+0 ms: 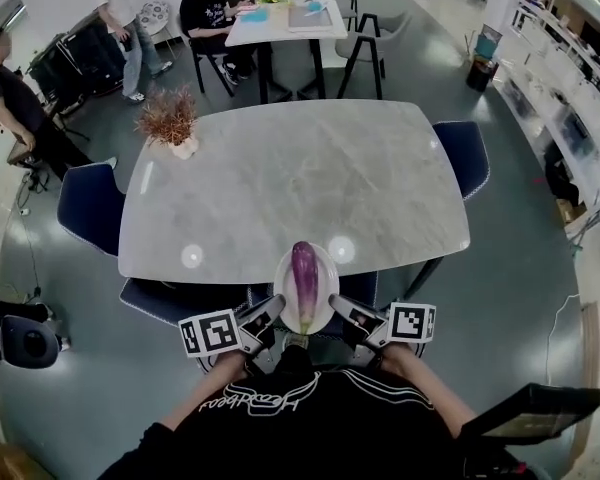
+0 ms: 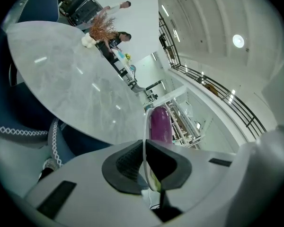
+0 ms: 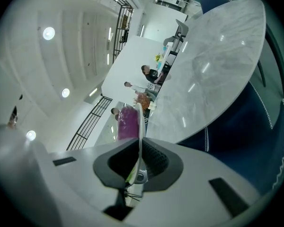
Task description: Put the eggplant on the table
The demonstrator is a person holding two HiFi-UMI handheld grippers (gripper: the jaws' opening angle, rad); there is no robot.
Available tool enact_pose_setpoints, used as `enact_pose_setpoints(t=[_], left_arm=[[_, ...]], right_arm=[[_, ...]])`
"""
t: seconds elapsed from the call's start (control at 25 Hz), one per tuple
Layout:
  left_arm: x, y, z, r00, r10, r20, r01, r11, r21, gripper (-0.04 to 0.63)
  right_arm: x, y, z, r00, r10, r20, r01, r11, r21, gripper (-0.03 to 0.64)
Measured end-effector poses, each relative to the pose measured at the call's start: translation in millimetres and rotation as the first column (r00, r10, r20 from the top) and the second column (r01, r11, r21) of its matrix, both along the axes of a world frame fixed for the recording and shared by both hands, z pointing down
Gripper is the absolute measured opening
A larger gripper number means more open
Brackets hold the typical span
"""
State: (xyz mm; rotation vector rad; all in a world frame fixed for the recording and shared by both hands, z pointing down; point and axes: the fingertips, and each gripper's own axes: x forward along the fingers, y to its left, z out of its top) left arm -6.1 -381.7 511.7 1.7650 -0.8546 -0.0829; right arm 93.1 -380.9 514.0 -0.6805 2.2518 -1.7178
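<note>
The left gripper point(image 1: 267, 317) and right gripper point(image 1: 342, 312) are each pinching opposite rims of the plate point(image 1: 323, 265), holding the eggplant point(image 1: 304, 280) at the table's point(image 1: 300, 178) near edge. Such thin-rim grips are probably risking a tilt, which could roll the eggplant off.

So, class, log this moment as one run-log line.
left gripper: shut on plate rim | right gripper: shut on plate rim | eggplant: on plate | plate: at near edge of marble table

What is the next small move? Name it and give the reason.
Probably ease the plate forward, kept level, until it is well over the table. The left gripper and right gripper are each shut on its rim, the eggplant lies on it unheld, and it hangs just at the table's near edge.
</note>
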Motion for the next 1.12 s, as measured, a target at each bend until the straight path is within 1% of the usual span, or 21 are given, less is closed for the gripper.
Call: enact_pose_setpoints(t=[0.04, 0.08, 0.2, 0.32, 0.4, 0.56, 0.76, 0.92, 1.12], left_arm=[[-6.2, -10.9, 1.3, 1.000, -0.002, 0.000, 0.002, 1.000, -0.003, 0.026], [-13.0, -22.0, 2.2, 1.000, -0.005, -0.002, 0.005, 1.000, -0.005, 0.026], [-33.9, -53.7, 1.2, 1.000, -0.019, -0.009, 0.019, 1.000, -0.006, 0.026], [-51.9, -77.7, 2.1, 0.999, -0.030, -0.017, 0.030, 1.000, -0.007, 0.026], [-61.7, -93.6, 4.7, 0.999, -0.034, -0.020, 0.034, 0.999, -0.011, 0.025], [-77.0, -129.5, 7.7, 0.999, -0.029, -0.017, 0.029, 0.999, -0.019, 0.026], [-91.1, -162.0, 15.3, 1.000, -0.014, -0.014, 0.014, 1.000, -0.026, 0.026], [-93.5, -186.1, 14.7, 1.000, 0.009, -0.010, -0.009, 1.000, -0.019, 0.026], [-94.0, -212.1, 18.5, 0.999, 0.036, 0.001, -0.036, 0.999, -0.016, 0.026]], right_arm=[[-8.6, -10.6, -2.5, 1.000, 0.000, 0.024, 0.000, 1.000, 0.000, 0.018], [-15.9, -21.6, -2.8, 1.000, 0.002, 0.029, -0.002, 1.000, -0.003, 0.018], [-33.2, -53.8, 0.2, 1.000, 0.002, -0.011, -0.002, 1.000, -0.009, 0.018], [-51.8, -78.7, -0.6, 1.000, -0.009, -0.017, 0.009, 1.000, -0.009, 0.018], [-62.2, -94.8, 0.9, 1.000, -0.011, -0.022, 0.011, 1.000, -0.011, 0.018], [-74.4, -130.1, 6.8, 0.998, -0.001, -0.069, -0.001, 1.000, -0.018, 0.018], [-90.4, -159.9, 9.7, 0.996, 0.026, -0.083, -0.028, 0.999, -0.016, 0.018], [-89.4, -181.2, 11.3, 0.988, 0.051, -0.145, -0.052, 0.999, 0.003, 0.018], [-90.9, -203.1, 12.3, 0.986, 0.091, -0.142, -0.091, 0.996, 0.008, 0.018]])
